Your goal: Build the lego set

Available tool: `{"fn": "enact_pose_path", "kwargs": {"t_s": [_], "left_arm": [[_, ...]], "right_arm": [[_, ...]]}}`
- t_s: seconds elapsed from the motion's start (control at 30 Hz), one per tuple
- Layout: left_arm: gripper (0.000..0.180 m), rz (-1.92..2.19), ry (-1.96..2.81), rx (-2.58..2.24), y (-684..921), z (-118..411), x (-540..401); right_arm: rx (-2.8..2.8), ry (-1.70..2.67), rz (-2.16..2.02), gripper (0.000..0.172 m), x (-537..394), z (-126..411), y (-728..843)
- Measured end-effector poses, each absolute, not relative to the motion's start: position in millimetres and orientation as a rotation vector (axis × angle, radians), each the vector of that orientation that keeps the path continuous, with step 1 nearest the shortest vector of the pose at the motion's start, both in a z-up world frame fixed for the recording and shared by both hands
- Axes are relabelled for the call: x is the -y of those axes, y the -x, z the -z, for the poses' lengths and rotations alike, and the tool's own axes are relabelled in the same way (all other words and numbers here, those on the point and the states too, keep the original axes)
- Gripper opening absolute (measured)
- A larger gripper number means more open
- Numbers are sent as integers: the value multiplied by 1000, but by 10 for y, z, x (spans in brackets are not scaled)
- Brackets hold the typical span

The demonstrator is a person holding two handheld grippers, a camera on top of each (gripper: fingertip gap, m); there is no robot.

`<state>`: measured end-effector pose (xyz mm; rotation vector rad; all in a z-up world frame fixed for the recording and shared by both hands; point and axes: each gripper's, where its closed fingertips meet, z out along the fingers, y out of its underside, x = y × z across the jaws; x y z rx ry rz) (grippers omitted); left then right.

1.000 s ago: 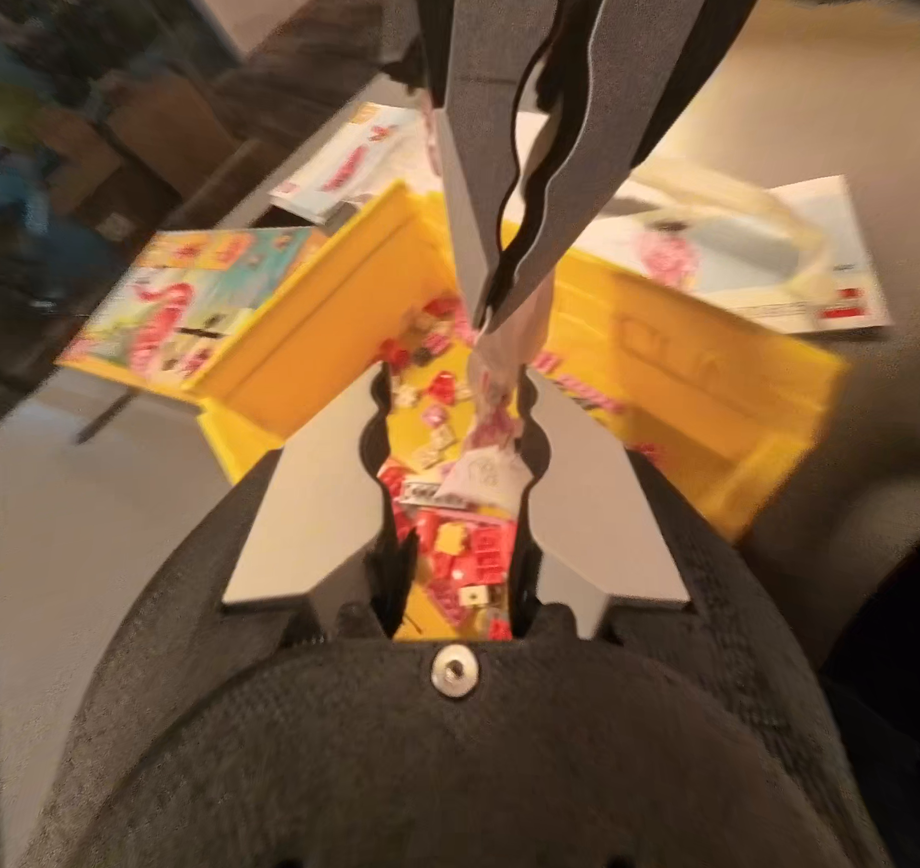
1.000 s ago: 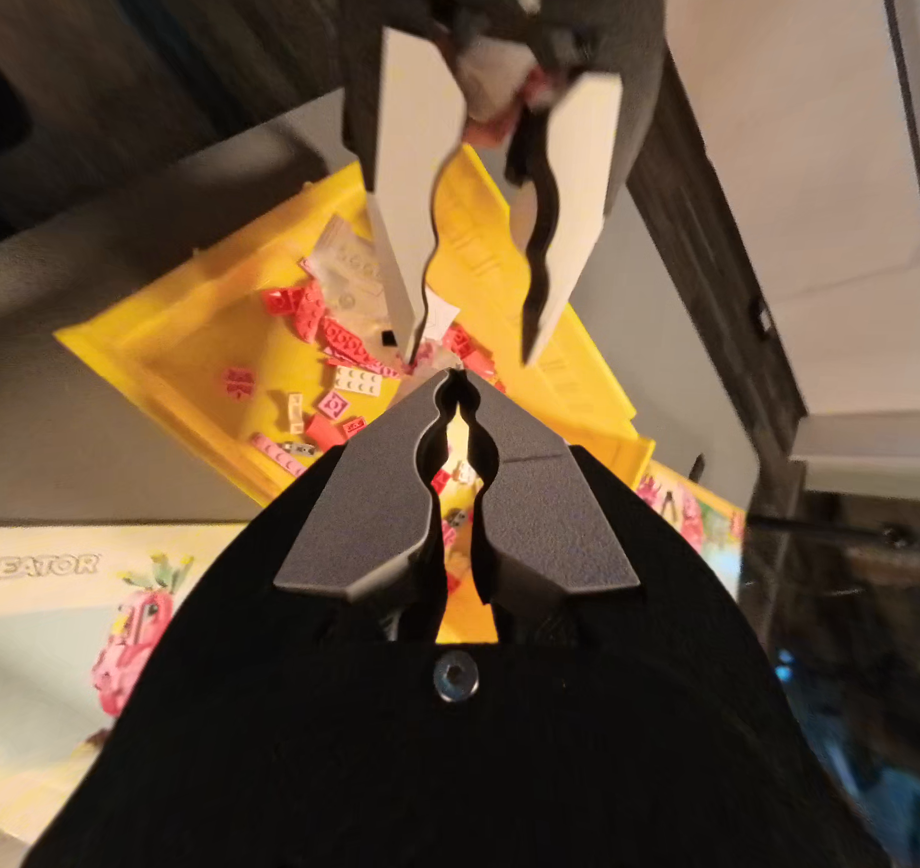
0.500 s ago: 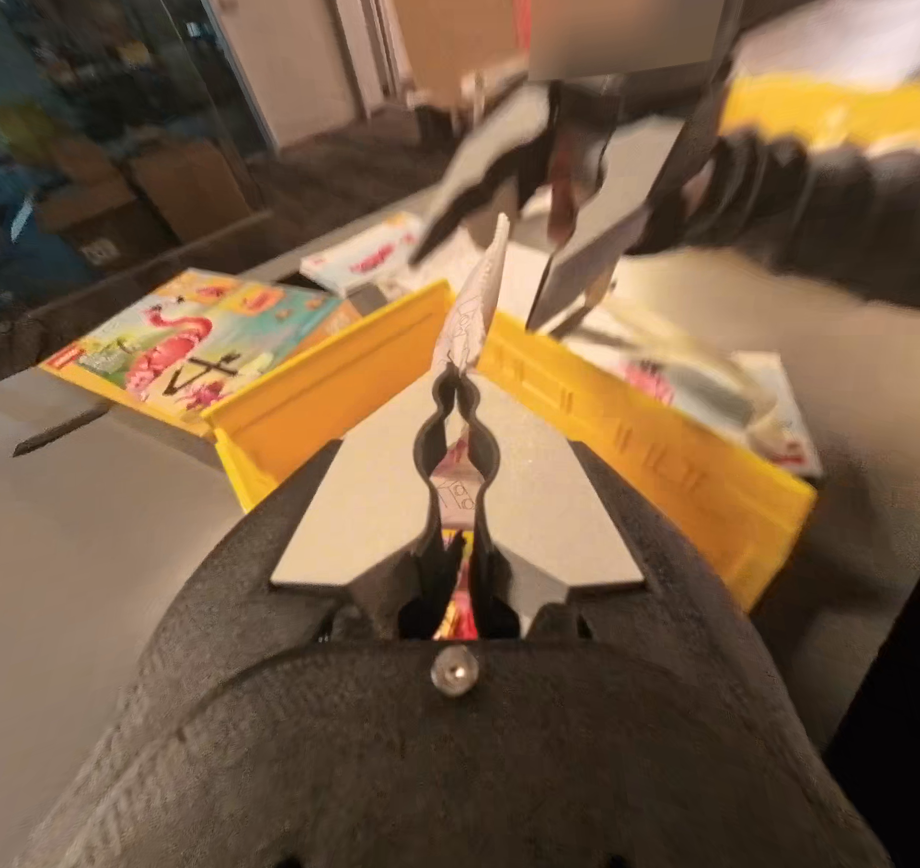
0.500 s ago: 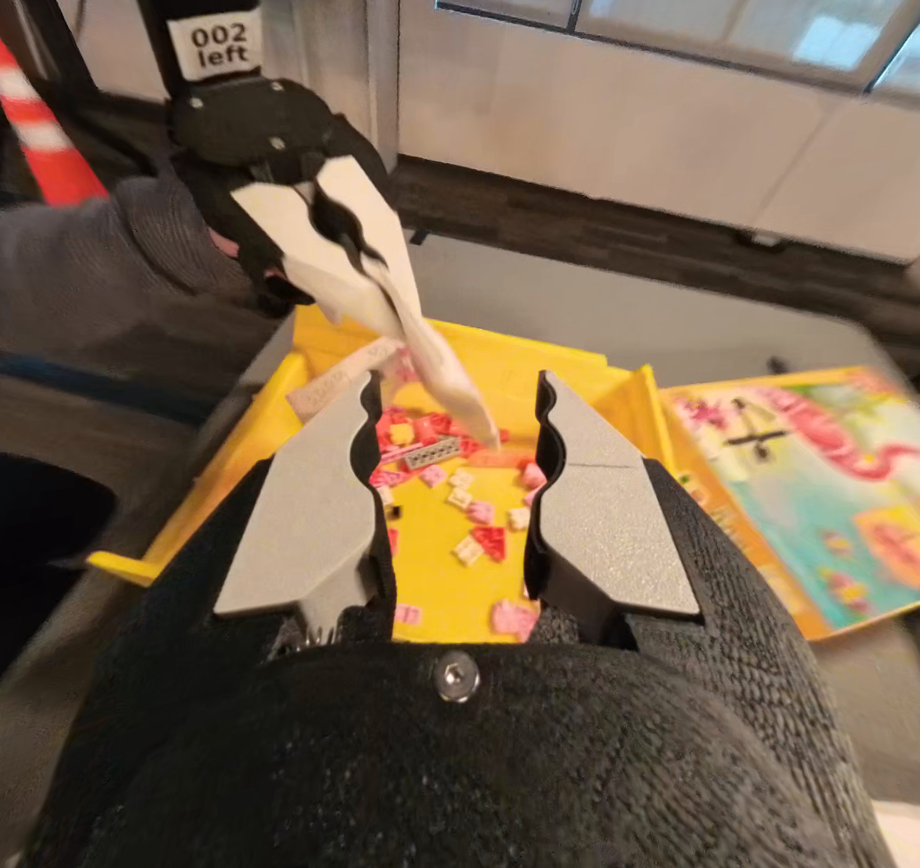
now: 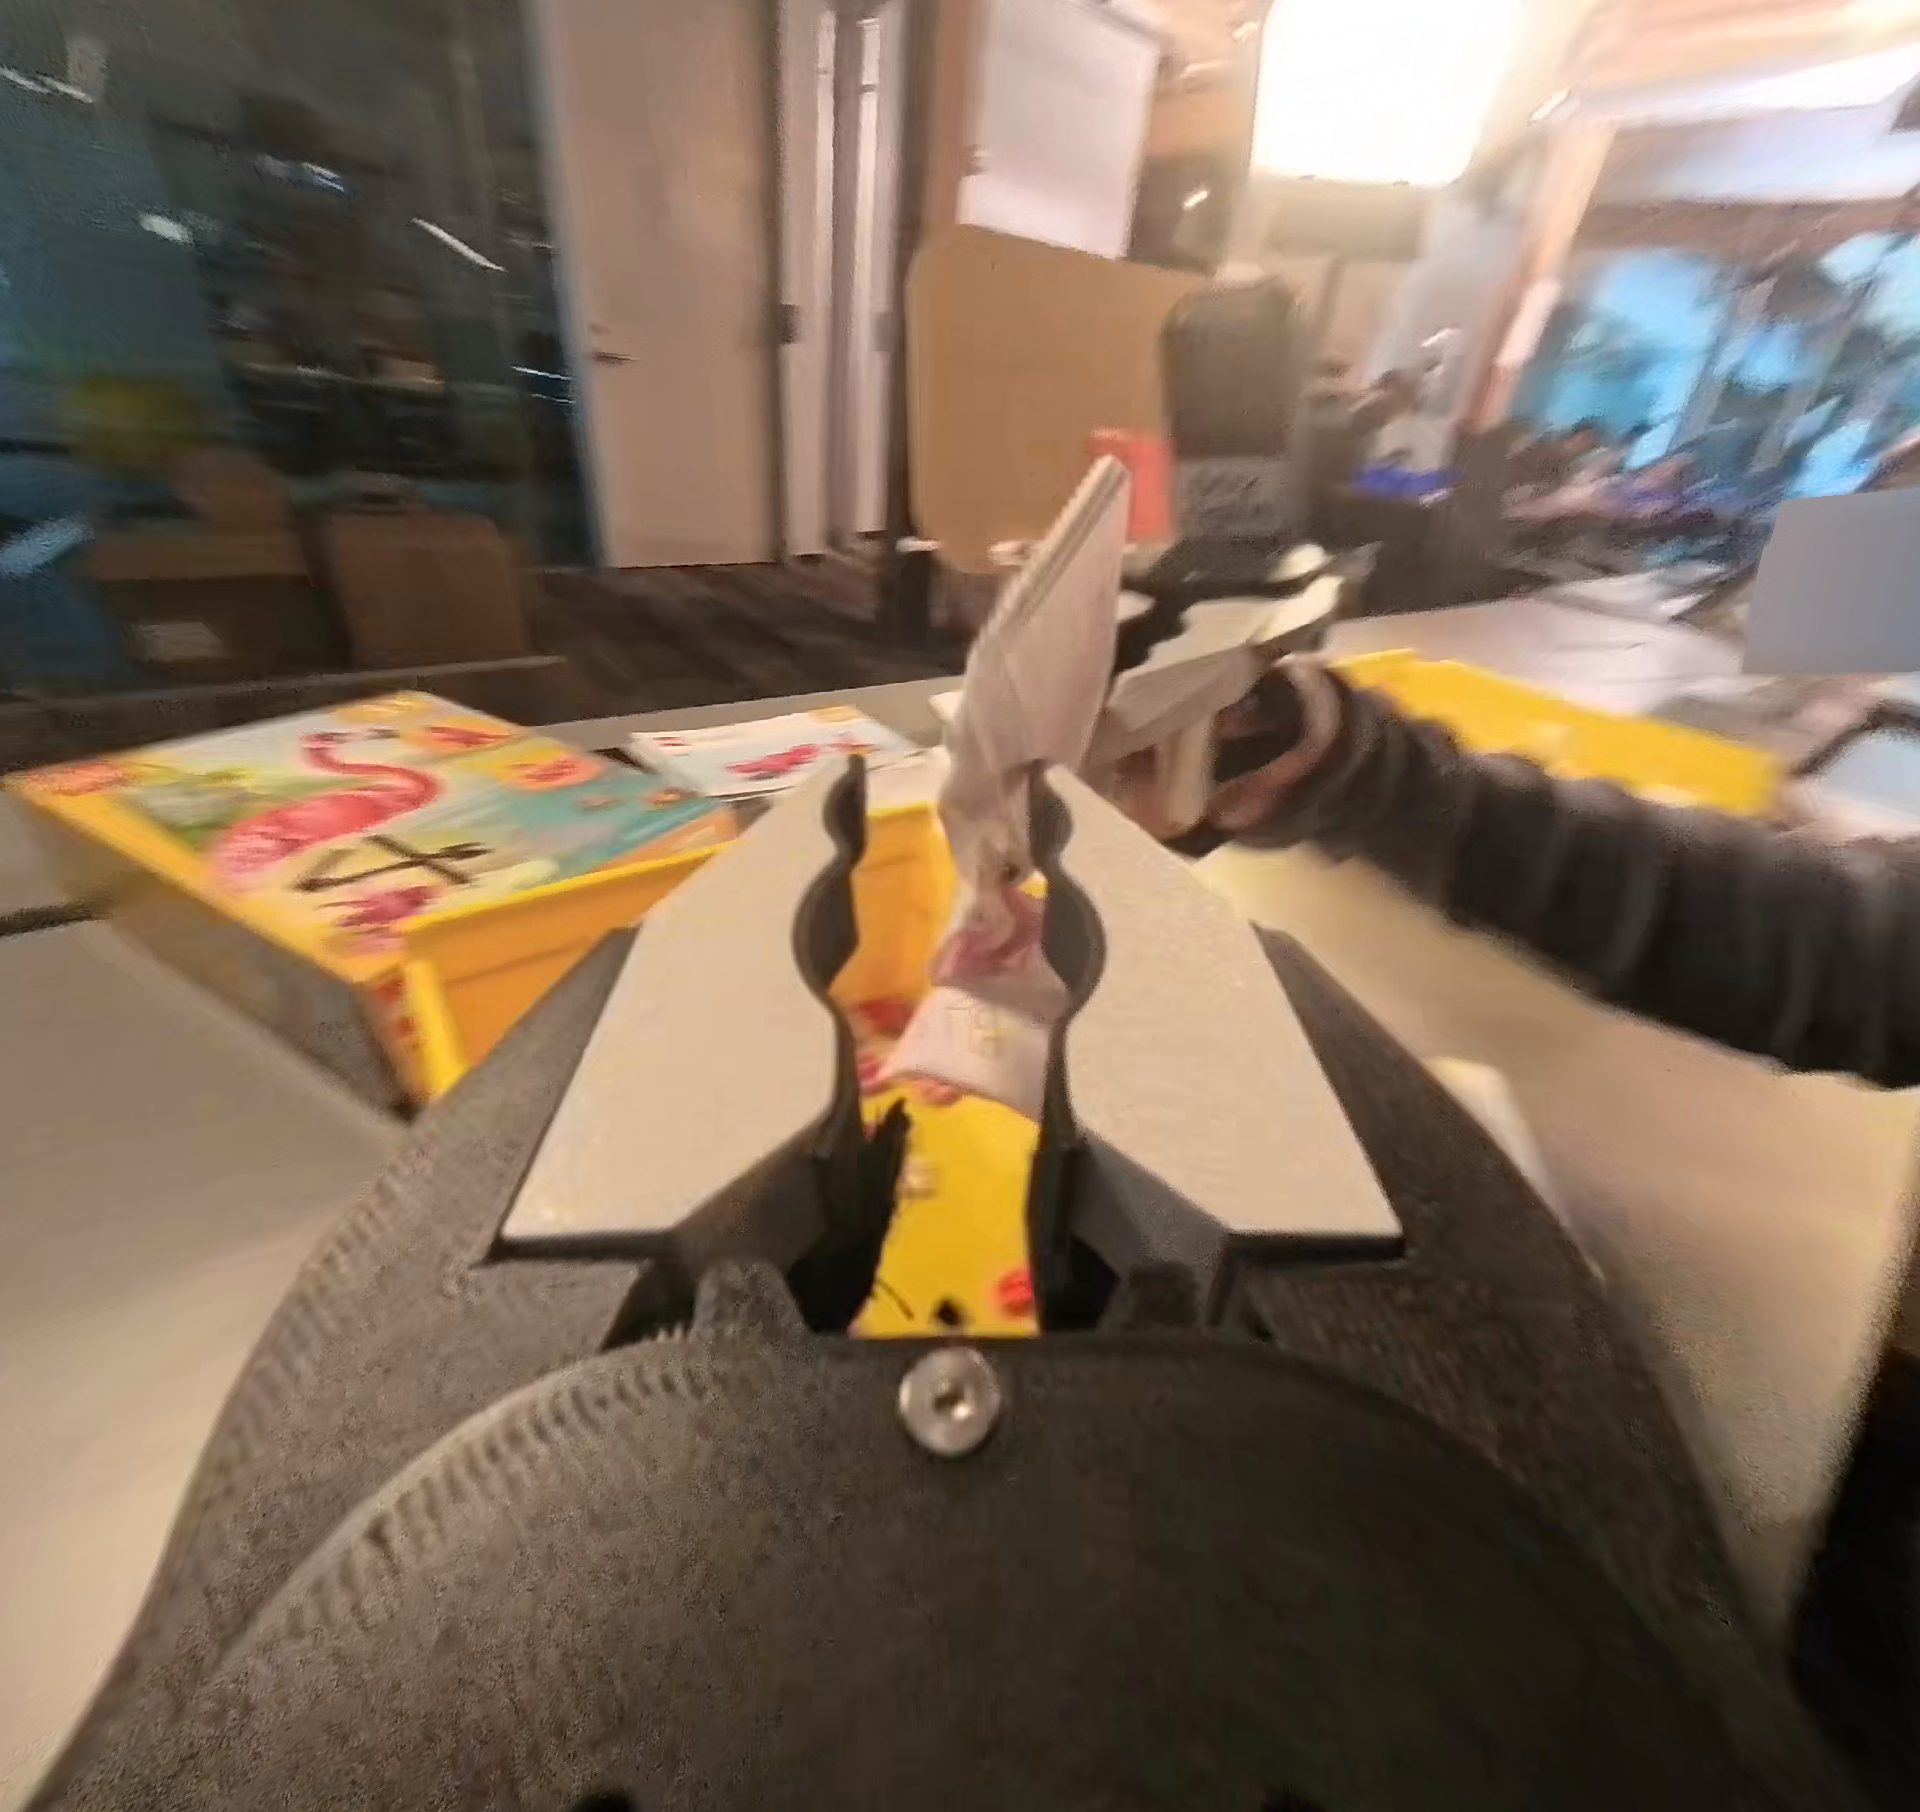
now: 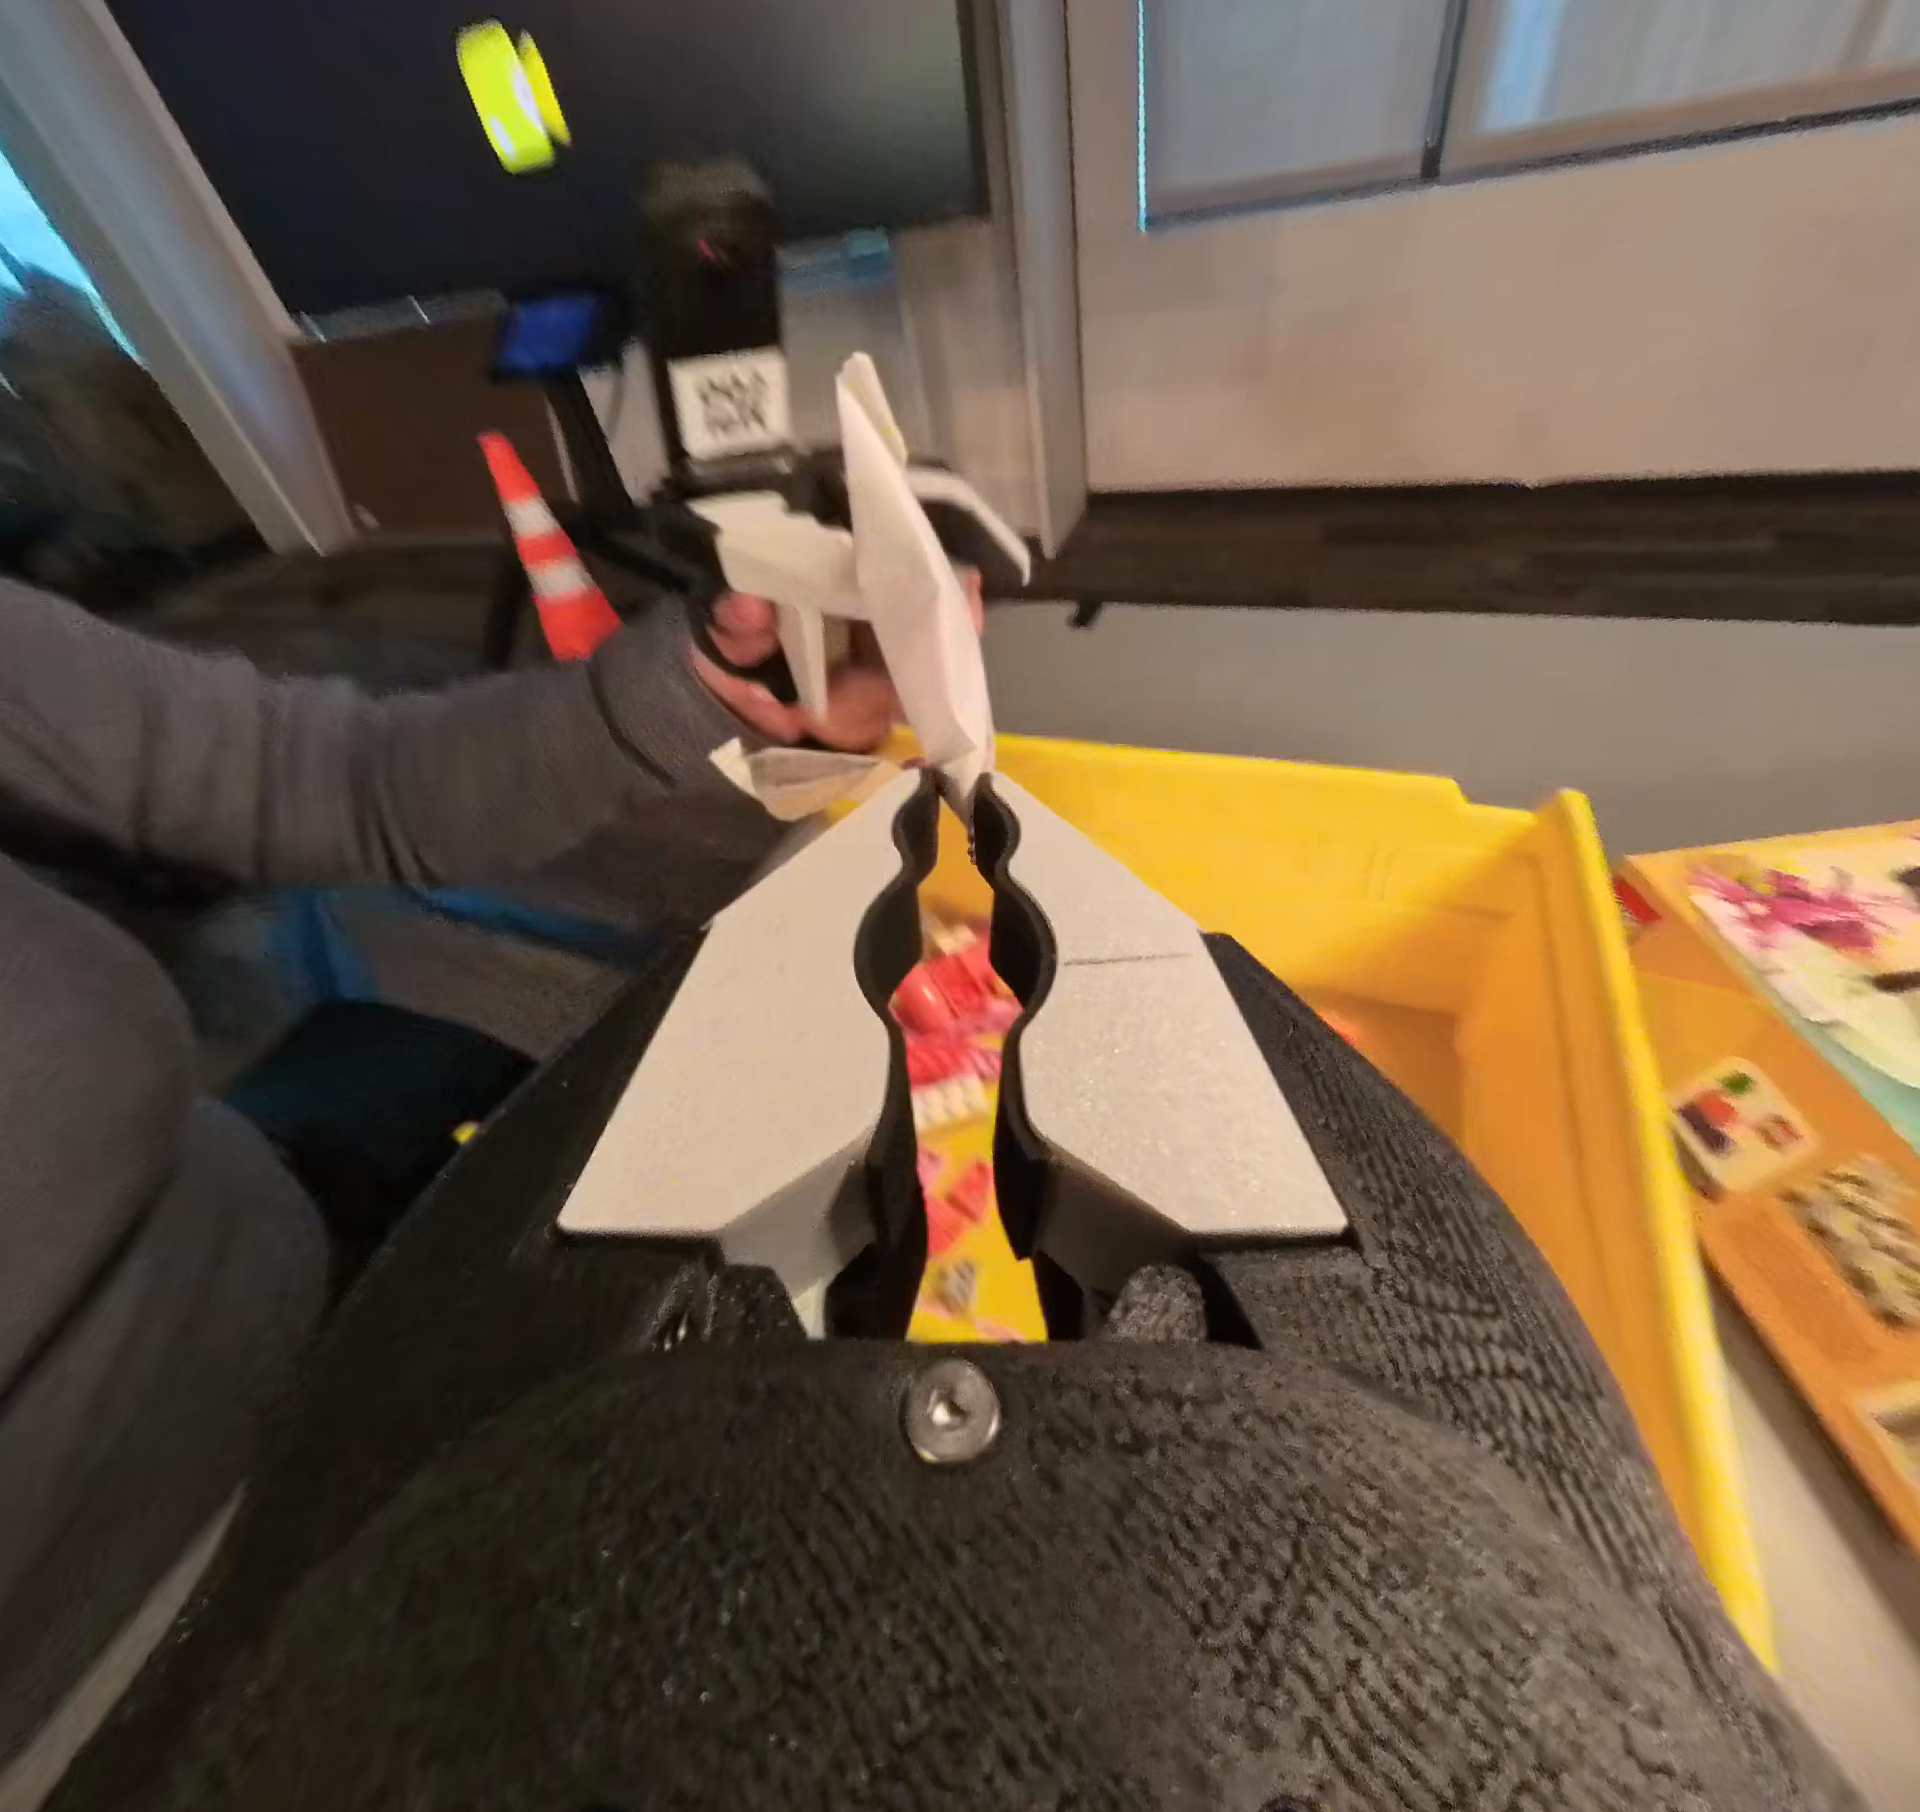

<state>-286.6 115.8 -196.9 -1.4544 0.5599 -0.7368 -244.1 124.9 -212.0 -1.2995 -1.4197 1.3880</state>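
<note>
White crumpled paper bag (image 5: pixel 1039 682) is the thing both tools are on, held up in the air over the near end of a yellow bin (image 6: pixel 1351 879). The right gripper (image 6: pixel 951 796) is clenched on the bag's bottom corner, tips nearly touching with the paper pinched between them, and the rest of the bag sticks up toward 12 o'clock. The left gripper (image 5: pixel 951 786) is released. Its fingers stand apart, the bag only leans on the finger at the 3 o'clock side, and there's a clear gap on the 9 o'clock side. In the left wrist view the bag's printed lower end hangs down between those fingers. Red and pink bricks (image 6: pixel 945 1014) sit loose on the bin floor right under both tools. A box with a flamingo picture (image 5: pixel 343 827) lies at about 10 o'clock from the left gripper, just beside the bin on the grey table (image 5: pixel 156 1087), and a booklet (image 5: pixel 769 754) is just past it. It's all a bit motion-blurred. There's also an orange traffic cone (image 6: pixel 540 557) way back at 11 o'clock in the right wrist view.
</note>
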Motion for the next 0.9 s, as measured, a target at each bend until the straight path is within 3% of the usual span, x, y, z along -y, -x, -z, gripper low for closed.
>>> {"fn": "enact_pose_path", "kwargs": {"t_s": [0.07, 0.13, 0.3, 0.67, 0.9], "left_arm": [[42, 582, 1444, -626, 2906, 1985, -1138], [41, 469, 1468, -741, 2863, 2051, -1095], [1, 216, 1610, -993, 2786, 2402, -1094], [0, 96, 1759, -1051, 2870, 2723, -1126], [0, 46, 1751, -973, 2944, 2658, -1161]], "right_arm": [[1566, 1346, -1163, 4, -1288, 2250, 2434], [1725, 1379, -927, 5, -1306, 2378, 2420], [1987, 1429, -543, 4, -1348, 2577, 2377], [1978, 1385, -510, 3, -1337, 2709, 2459], [1997, 1315, -575, 2, -1129, 2610, 2530]]}}
